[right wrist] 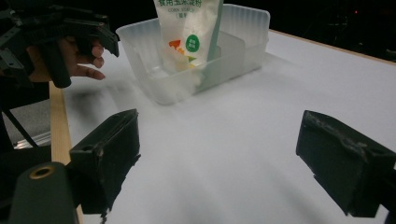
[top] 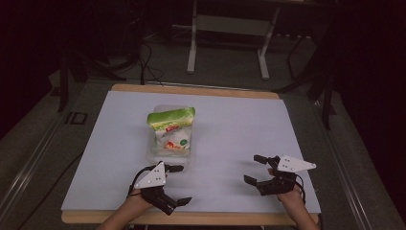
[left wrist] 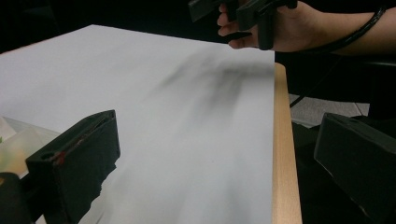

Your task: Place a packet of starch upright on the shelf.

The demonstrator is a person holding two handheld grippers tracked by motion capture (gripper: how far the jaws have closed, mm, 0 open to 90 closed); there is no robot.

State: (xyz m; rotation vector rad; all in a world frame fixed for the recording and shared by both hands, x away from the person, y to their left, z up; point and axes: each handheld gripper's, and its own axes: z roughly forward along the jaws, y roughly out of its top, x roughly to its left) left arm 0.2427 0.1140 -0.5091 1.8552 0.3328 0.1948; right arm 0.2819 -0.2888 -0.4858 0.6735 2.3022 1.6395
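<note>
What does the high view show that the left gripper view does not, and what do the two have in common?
High view alone: the whole bag with its green top, standing in the clear plastic bin near the table's middle, the left gripper with its jaws apart just short of the bin, and the floor and a white stand beyond the table.

Left gripper view alone: that gripper's own two black jaws close up, spread wide, one past the table's wooden edge.

Shared: the white table sheet, and the right gripper in the person's hand, open and holding nothing.

Bag [top: 172,128] in tub [top: 158,154] mid-table [top: 230,124], left tool [top: 178,185] just before it, right tool [top: 256,169] apart
</note>
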